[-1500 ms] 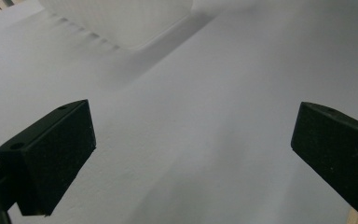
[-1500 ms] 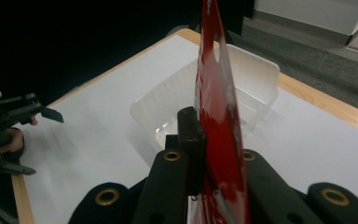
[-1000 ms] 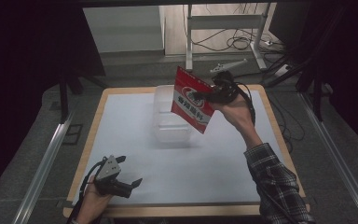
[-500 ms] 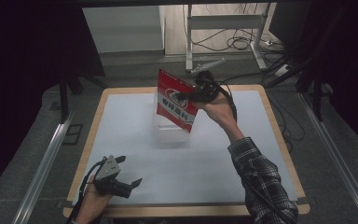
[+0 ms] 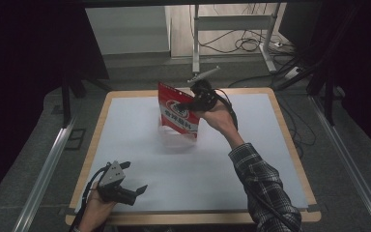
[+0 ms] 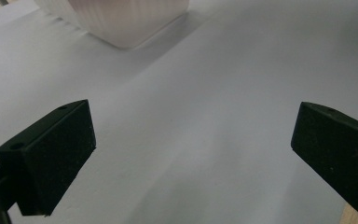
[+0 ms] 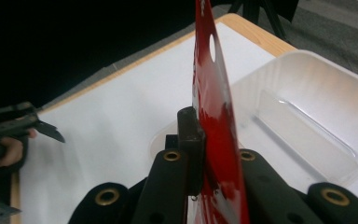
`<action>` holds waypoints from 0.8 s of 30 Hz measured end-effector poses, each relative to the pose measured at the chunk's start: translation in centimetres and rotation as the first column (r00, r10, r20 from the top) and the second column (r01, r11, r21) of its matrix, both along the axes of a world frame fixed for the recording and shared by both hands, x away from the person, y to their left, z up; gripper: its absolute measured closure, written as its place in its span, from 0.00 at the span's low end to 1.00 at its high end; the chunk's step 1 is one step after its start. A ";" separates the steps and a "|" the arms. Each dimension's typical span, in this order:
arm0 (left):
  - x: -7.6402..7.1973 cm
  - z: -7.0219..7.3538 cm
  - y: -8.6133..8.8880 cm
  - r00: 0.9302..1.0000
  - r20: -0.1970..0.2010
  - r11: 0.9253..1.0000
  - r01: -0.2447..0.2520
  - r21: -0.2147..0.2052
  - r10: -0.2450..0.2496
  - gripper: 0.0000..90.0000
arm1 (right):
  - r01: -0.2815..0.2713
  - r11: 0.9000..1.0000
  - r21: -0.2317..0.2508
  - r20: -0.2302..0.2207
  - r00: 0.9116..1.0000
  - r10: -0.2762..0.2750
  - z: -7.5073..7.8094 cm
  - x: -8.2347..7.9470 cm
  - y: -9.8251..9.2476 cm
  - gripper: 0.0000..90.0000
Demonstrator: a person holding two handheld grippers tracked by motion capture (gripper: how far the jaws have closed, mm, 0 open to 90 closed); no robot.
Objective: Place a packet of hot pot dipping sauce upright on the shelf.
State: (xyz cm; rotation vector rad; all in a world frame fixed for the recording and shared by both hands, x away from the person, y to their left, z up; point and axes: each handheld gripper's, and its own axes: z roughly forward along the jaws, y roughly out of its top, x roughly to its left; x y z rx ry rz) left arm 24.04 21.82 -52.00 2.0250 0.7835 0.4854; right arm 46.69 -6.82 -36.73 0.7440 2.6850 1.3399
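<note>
Here the right tool [image 7: 200, 154] pinches a red pouch [image 5: 178, 115] above a clear, empty bin [image 7: 307, 116]; the left tool [image 6: 191, 158] gapes.

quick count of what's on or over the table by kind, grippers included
red pouch: 1, clamped in the right gripper above the box
clear plastic box: 1, on the white table
handheld grippers: 2, right one and left gripper with jaws apart near the front edge
total: 4
</note>
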 end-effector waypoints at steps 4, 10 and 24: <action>0.0 0.0 -0.1 1.000 0.000 1.000 0.002 0.005 -0.002 0.00 | 0.015 0.999 -0.038 0.006 1.000 -0.015 -0.8 0.2 0.3 0.97; 0.0 0.0 0.0 1.000 0.001 1.000 0.001 0.001 -0.001 0.00 | 0.014 0.998 -0.054 0.007 1.000 -0.014 -2.1 0.4 0.9 0.97; 0.0 0.0 -0.1 1.000 0.000 1.000 0.003 0.004 -0.003 0.00 | 0.026 0.998 -0.050 0.086 0.996 -0.021 -0.9 -0.5 1.4 0.72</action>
